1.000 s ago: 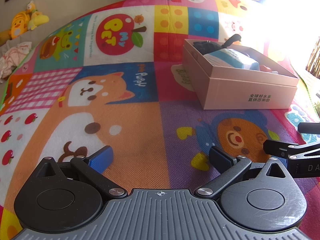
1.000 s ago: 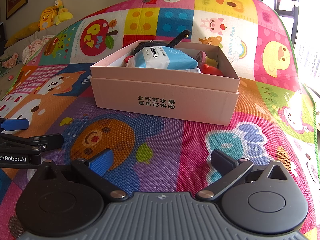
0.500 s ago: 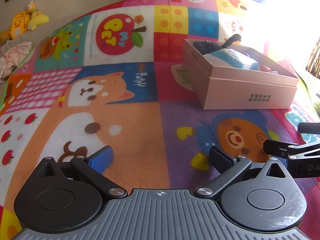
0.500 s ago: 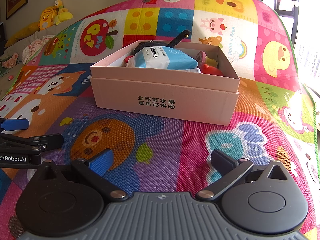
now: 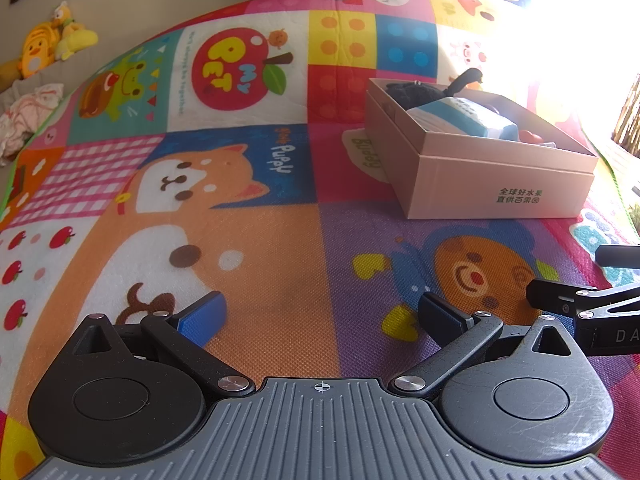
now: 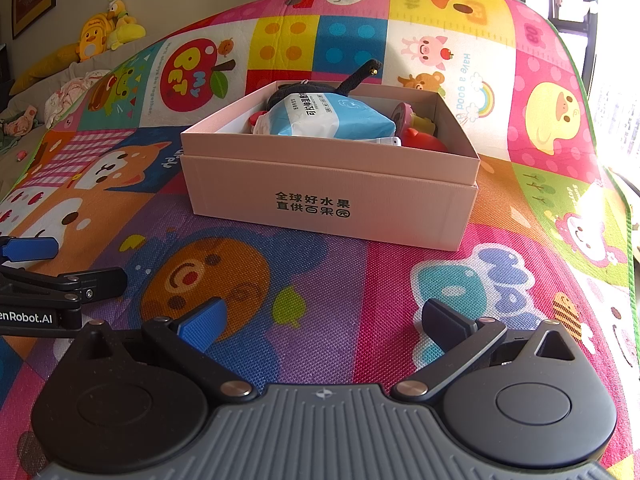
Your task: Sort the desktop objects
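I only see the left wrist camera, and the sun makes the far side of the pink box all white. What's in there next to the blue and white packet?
Observer: In the right wrist camera, a red toy lies in the box, just right of the packet.
Child: Anything else over there?
Observer: Yes, a pink round thing stands behind the red toy. I cannot tell what it is.
Child: Is the right claw holding something?
Observer: No, the right claw is open with nothing in it, and only the mat shows beneath it.
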Demonstrator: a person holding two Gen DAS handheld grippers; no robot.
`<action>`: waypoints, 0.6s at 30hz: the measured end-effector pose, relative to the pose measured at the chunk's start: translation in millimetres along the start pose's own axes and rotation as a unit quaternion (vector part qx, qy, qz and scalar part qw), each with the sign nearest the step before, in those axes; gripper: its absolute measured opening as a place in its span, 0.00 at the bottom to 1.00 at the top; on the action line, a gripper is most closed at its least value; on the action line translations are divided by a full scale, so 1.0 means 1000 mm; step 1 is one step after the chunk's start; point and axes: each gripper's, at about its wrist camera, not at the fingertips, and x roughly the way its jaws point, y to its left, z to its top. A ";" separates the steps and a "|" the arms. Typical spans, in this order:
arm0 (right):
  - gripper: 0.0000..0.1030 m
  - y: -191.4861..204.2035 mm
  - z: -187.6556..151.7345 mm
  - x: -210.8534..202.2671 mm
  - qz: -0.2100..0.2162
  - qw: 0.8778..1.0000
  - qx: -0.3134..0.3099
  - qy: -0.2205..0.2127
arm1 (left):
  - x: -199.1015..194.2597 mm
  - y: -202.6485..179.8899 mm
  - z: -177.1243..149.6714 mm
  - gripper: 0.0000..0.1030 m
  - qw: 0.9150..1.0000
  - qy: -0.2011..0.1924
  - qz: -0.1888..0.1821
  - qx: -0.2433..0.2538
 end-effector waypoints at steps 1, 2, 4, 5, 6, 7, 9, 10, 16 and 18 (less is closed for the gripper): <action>1.00 0.000 0.000 0.000 0.000 1.000 0.000 0.000 | 0.000 0.000 0.000 1.00 1.000 0.000 0.000 0.000; 1.00 0.000 0.000 0.000 0.000 1.000 0.000 0.000 | 0.000 0.000 0.000 1.00 1.000 0.000 0.000 0.000; 1.00 0.000 0.000 0.000 0.000 1.000 0.000 0.000 | 0.000 0.000 0.000 1.00 1.000 0.000 0.000 0.000; 1.00 0.000 0.000 0.000 0.000 1.000 0.000 0.000 | 0.000 0.000 0.000 1.00 1.000 0.000 0.000 0.000; 1.00 0.000 0.000 0.000 0.000 1.000 0.000 0.000 | 0.000 0.000 0.000 1.00 1.000 0.000 0.000 0.000; 1.00 0.000 0.000 0.000 0.000 1.000 0.000 0.000 | 0.000 0.000 0.000 1.00 1.000 0.000 0.000 0.000; 1.00 0.000 0.000 0.000 0.000 1.000 0.000 0.000 | 0.000 0.000 0.000 1.00 1.000 0.000 0.000 0.000; 1.00 0.000 0.000 0.000 0.000 1.000 0.000 0.000 | 0.000 0.000 0.000 1.00 1.000 0.000 -0.002 -0.003; 1.00 0.000 0.000 0.000 0.000 1.000 0.000 0.000 | 0.000 0.000 0.000 1.00 1.000 0.000 -0.001 0.000; 1.00 0.000 0.000 0.000 0.000 1.000 0.000 0.000 | 0.000 0.001 0.000 1.00 1.000 0.000 -0.003 -0.003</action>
